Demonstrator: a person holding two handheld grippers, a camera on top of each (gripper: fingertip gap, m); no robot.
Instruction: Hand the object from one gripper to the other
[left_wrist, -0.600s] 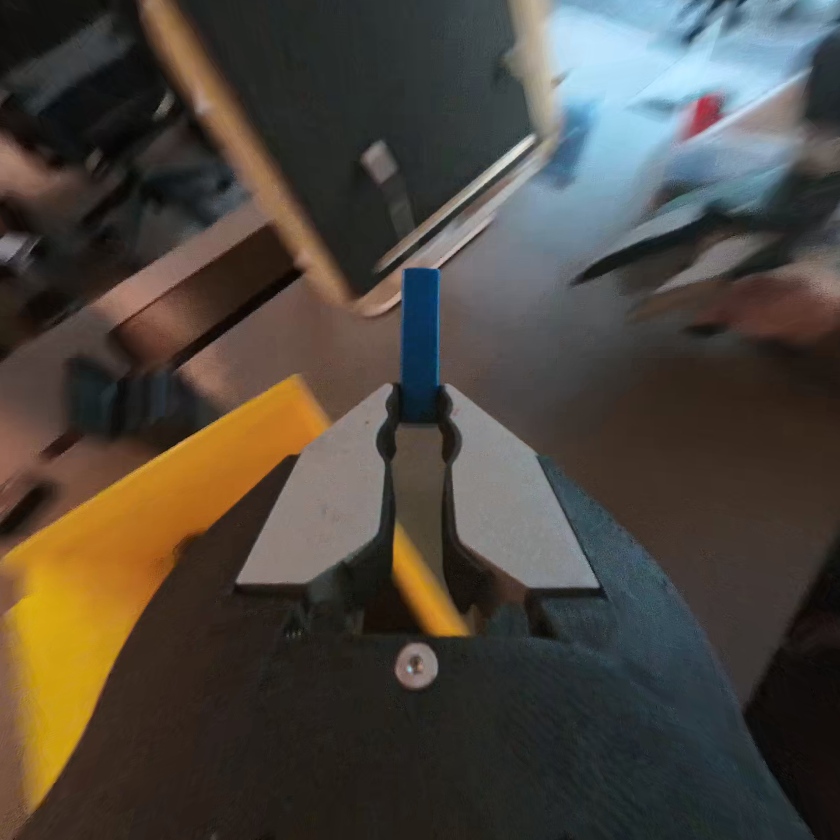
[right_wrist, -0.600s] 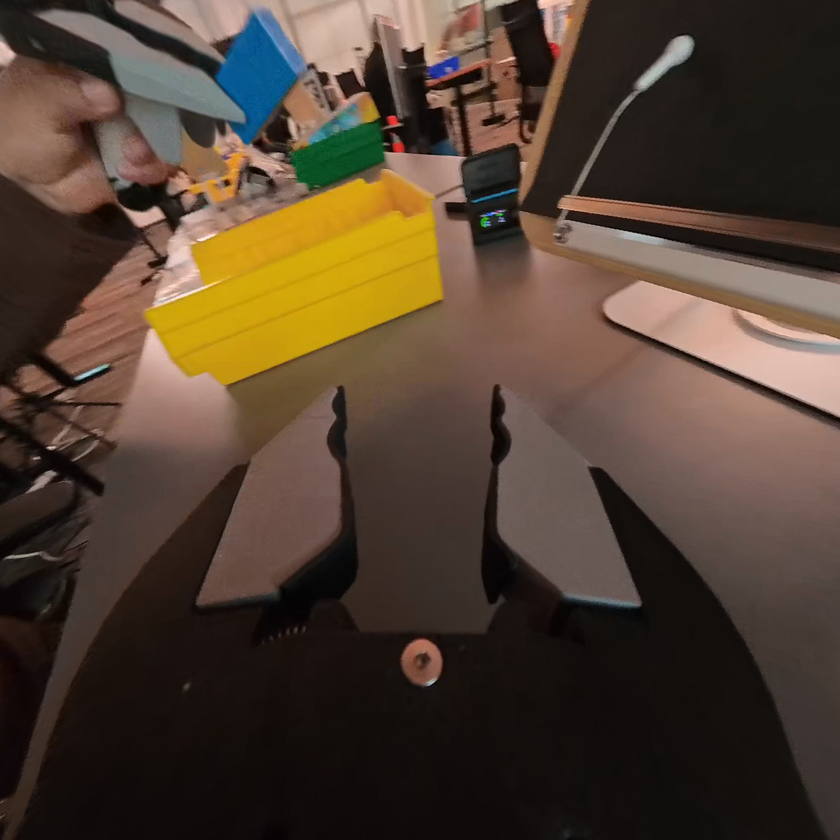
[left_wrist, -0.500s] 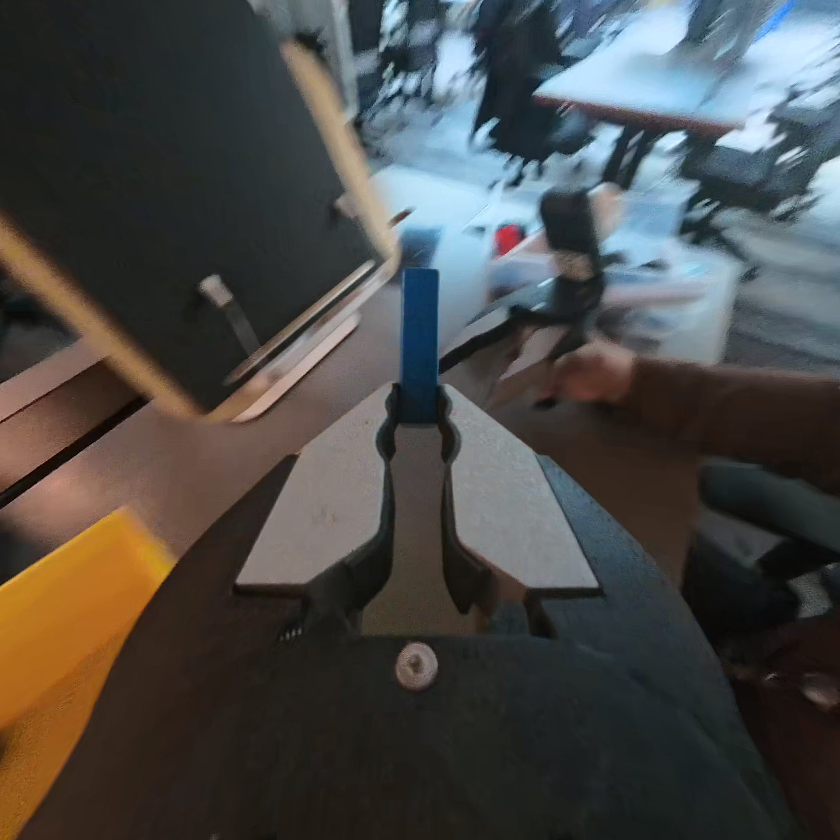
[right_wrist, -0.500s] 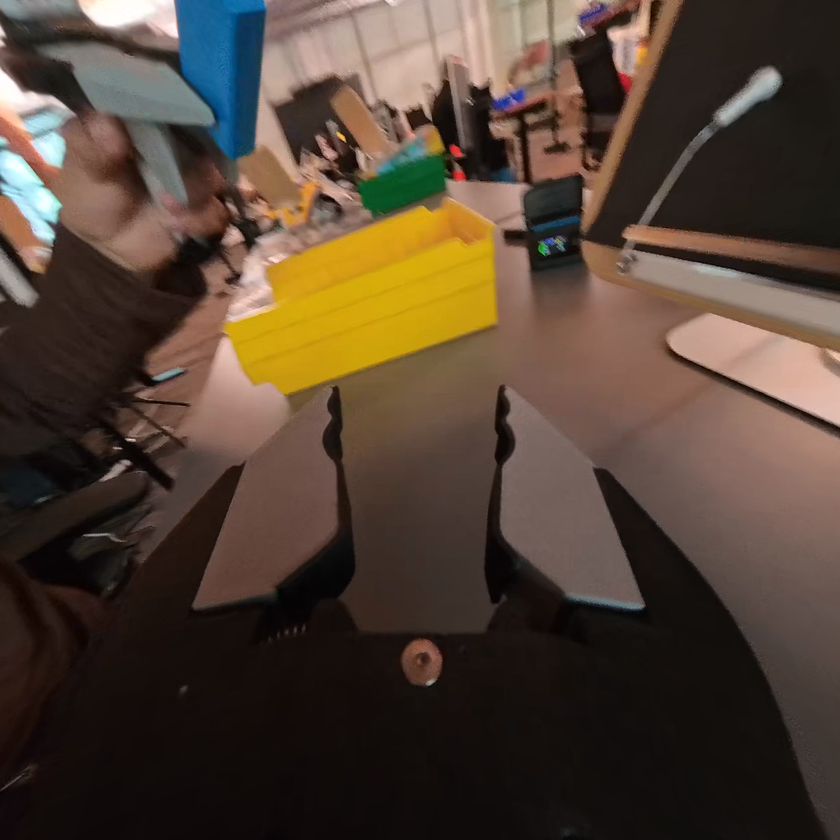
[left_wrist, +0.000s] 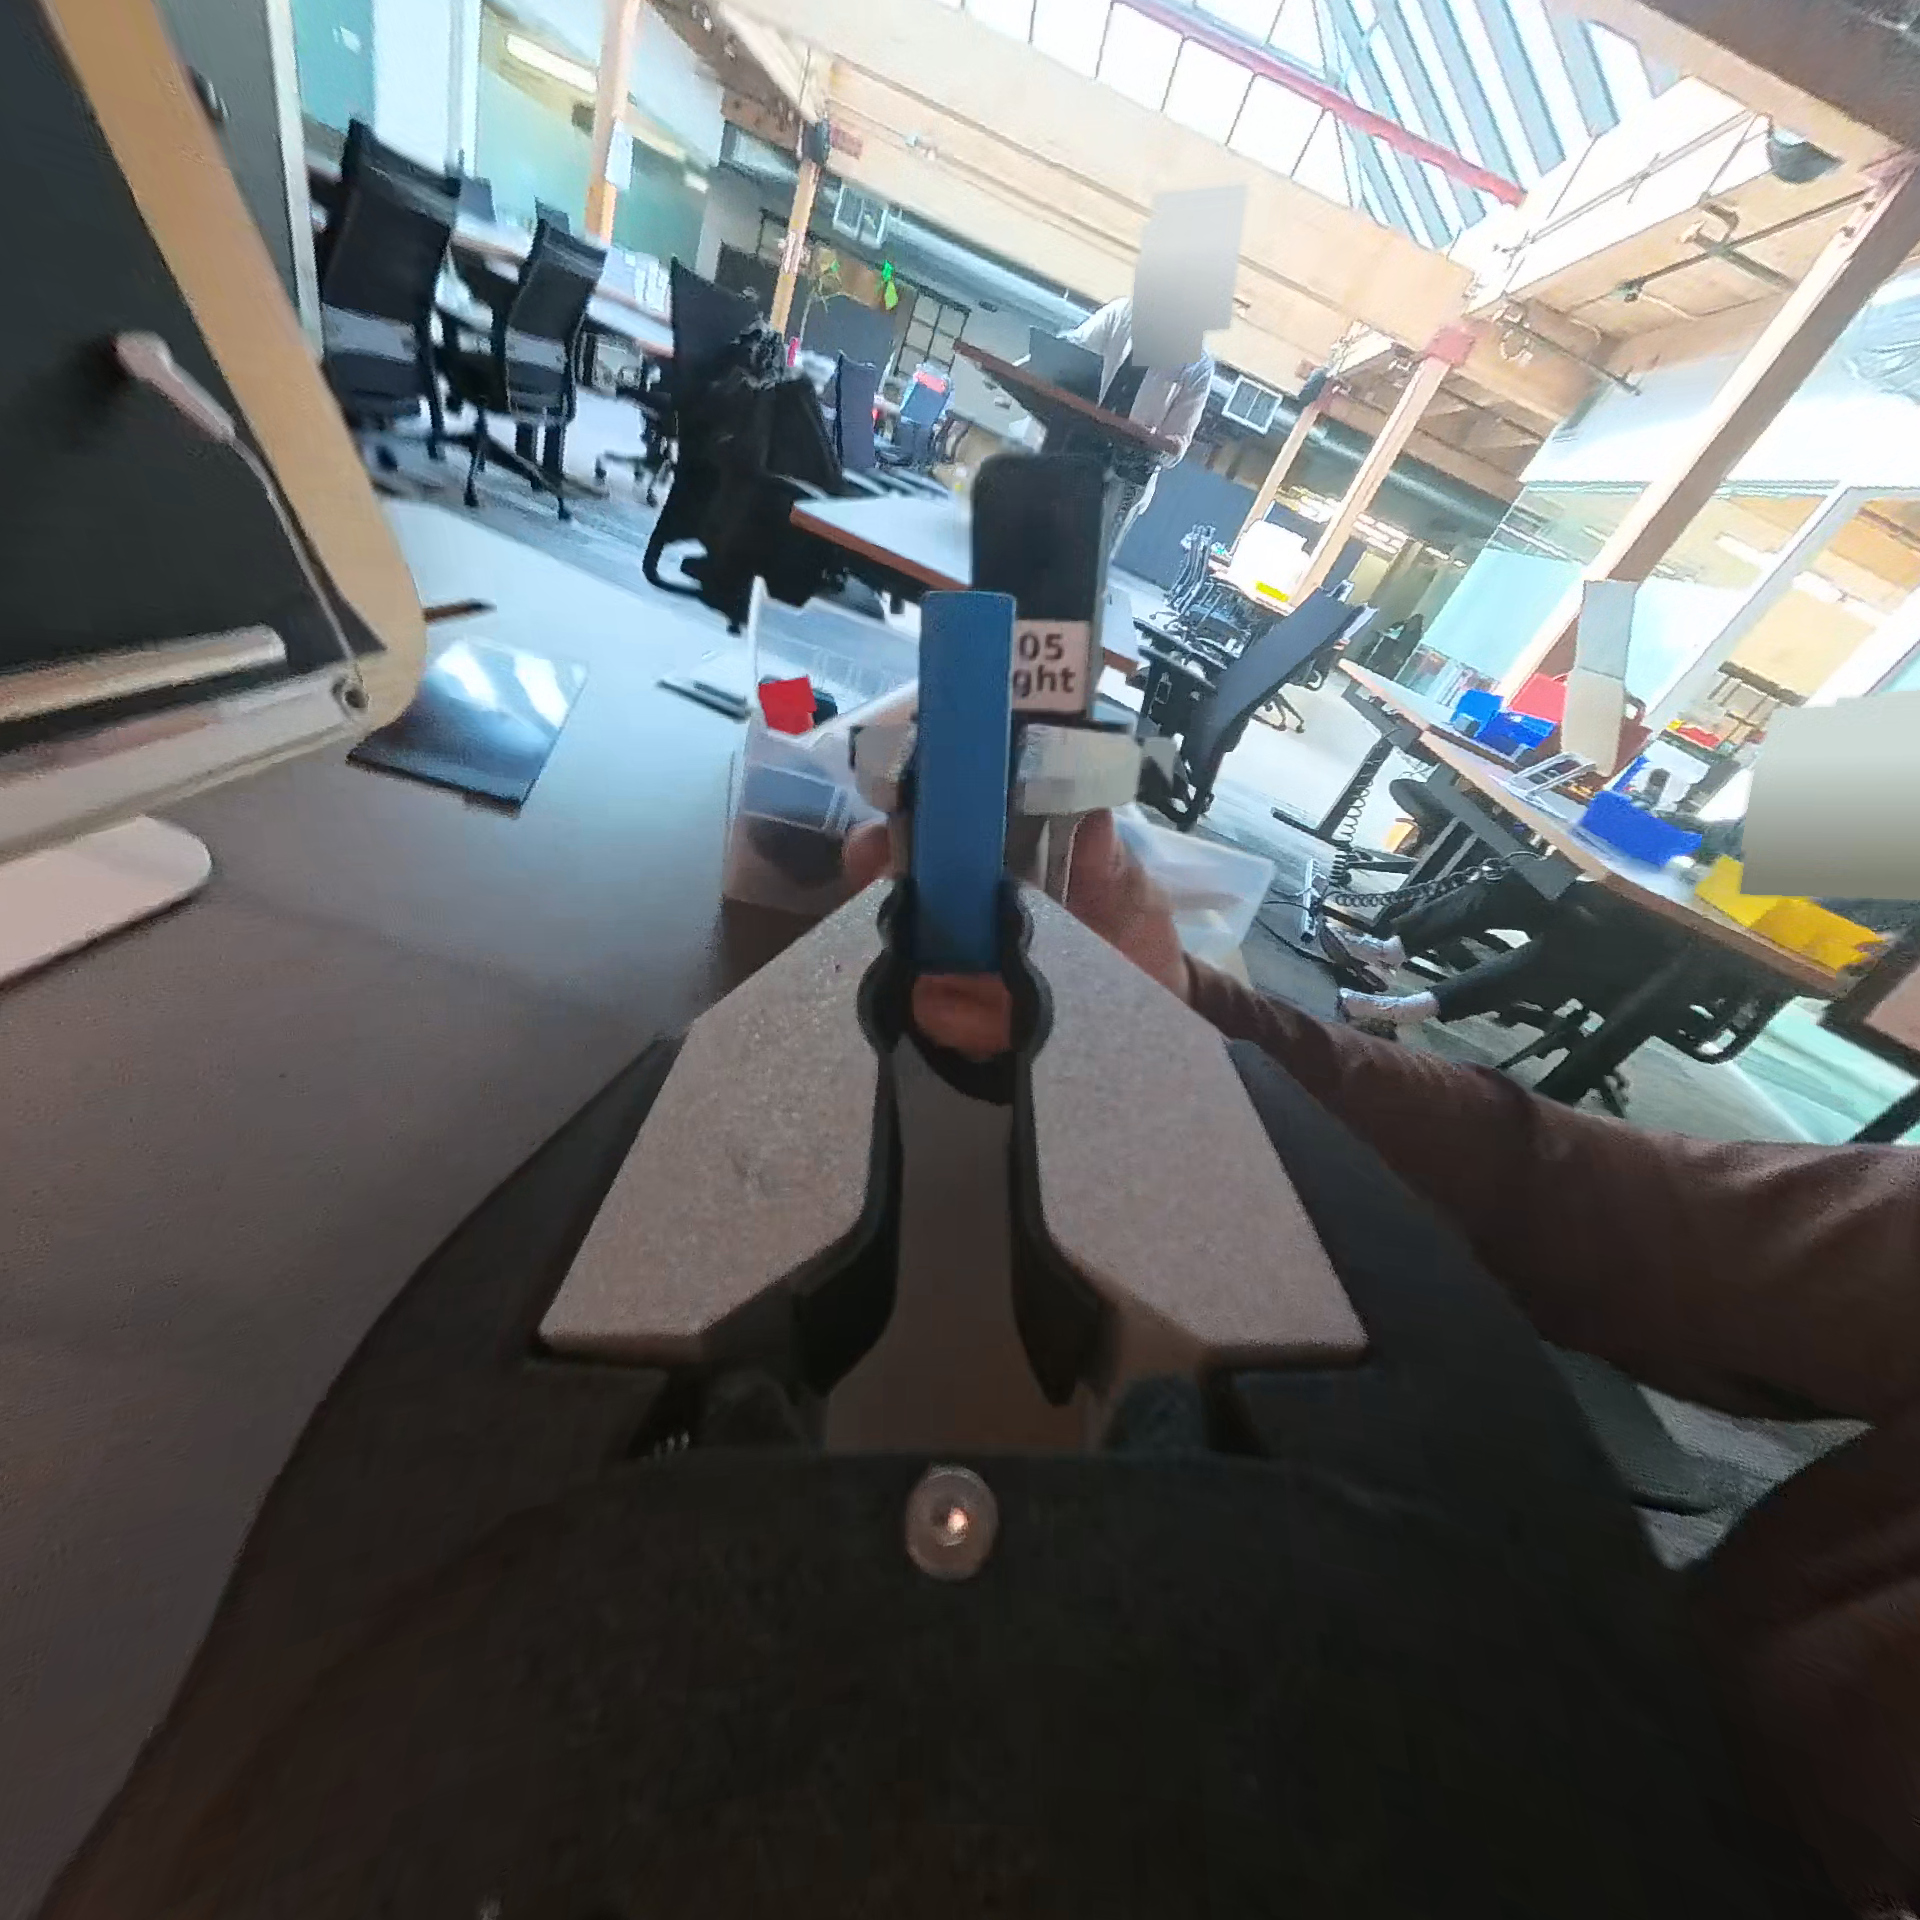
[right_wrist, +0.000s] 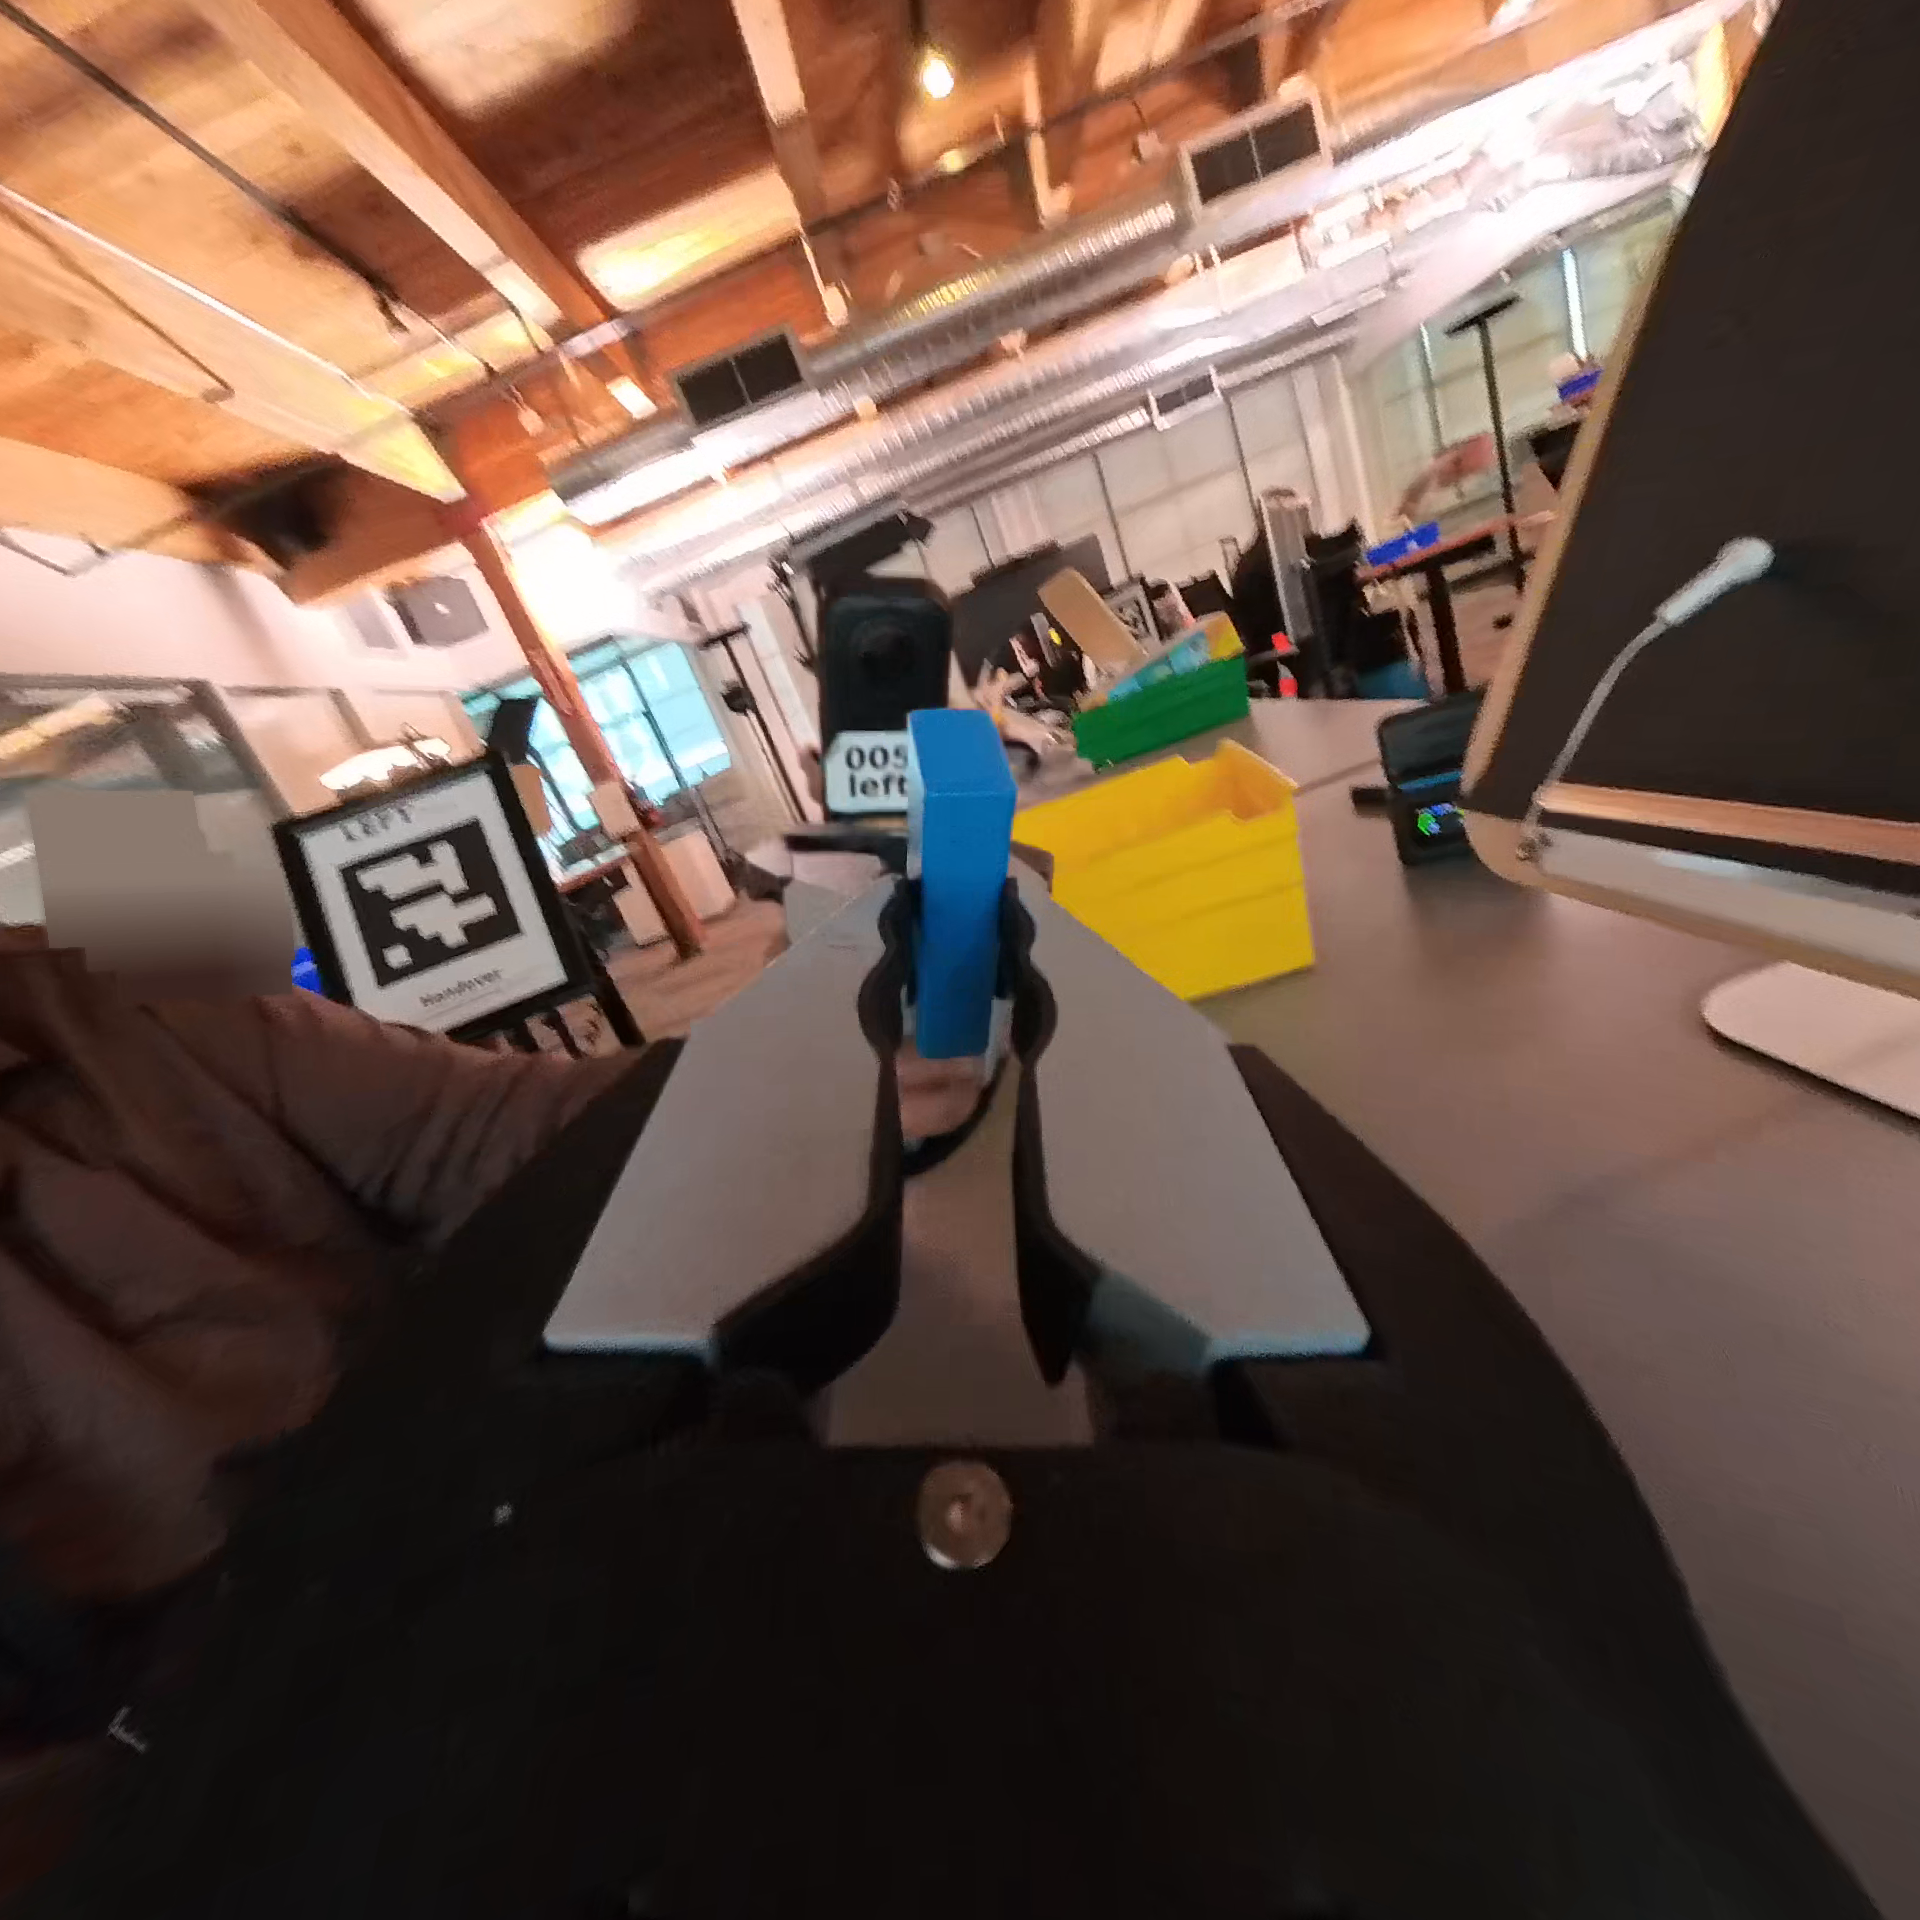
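Note:
A blue rectangular block (left_wrist: 956, 790) stands upright in the air between the two grippers, above the dark table (left_wrist: 312, 1039). My left gripper (left_wrist: 956, 935) is shut on its lower end. In the right wrist view my right gripper (right_wrist: 958, 966) is shut on the same block (right_wrist: 958, 883), its tips on both side faces. The grippers face each other head on. The right gripper's black camera housing (left_wrist: 1039, 540) shows just behind the block, and the left gripper's camera housing (right_wrist: 883, 665) shows behind it in the right wrist view. A hand in a brown sleeve (left_wrist: 1507, 1195) holds the right gripper.
A yellow bin (right_wrist: 1174, 883) sits on the table beyond the block, with a green bin (right_wrist: 1164, 707) behind it. A monitor (right_wrist: 1766, 520) on a white stand and a small black device (right_wrist: 1423, 800) stand at the right. A framed marker board (right_wrist: 436, 894) stands at the left. Only a small space, under 4 cm, lies between the two pairs of fingers. Left tips and right tips are each some 25 cm from the monitor (right_wrist: 1766, 520).
Both grippers rose and swung to face each other. The right gripper, open over the table before, has closed on the blue block that the left gripper holds.

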